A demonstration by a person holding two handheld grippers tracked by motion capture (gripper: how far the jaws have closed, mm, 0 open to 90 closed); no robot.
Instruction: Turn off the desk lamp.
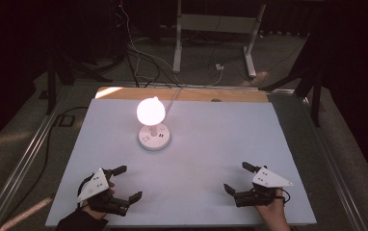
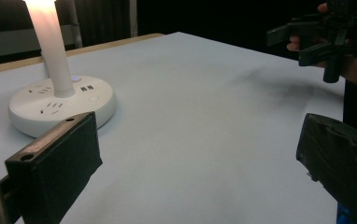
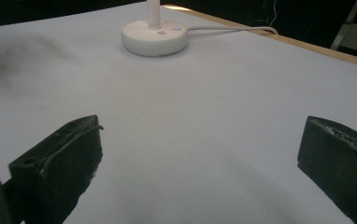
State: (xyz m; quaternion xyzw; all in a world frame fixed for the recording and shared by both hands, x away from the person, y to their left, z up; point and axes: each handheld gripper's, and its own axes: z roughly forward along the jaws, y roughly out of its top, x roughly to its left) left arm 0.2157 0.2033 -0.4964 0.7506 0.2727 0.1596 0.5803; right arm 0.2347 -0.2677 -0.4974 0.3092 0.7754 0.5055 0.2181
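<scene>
A lit white bulb glows on a stem above a round white socket base at the back left of the white table top. The base carries outlets and a small button, and its cord runs off the far edge. My left gripper rests open near the front left corner, nothing between its jaws. My right gripper is open near the front right, also with nothing in it. From the left gripper view the right gripper hangs a little above the table.
A wooden strip borders the table's far edge. Behind it stand a white desk frame, loose cables on the floor and dark stands at both sides. A metal rail runs along the left of the table.
</scene>
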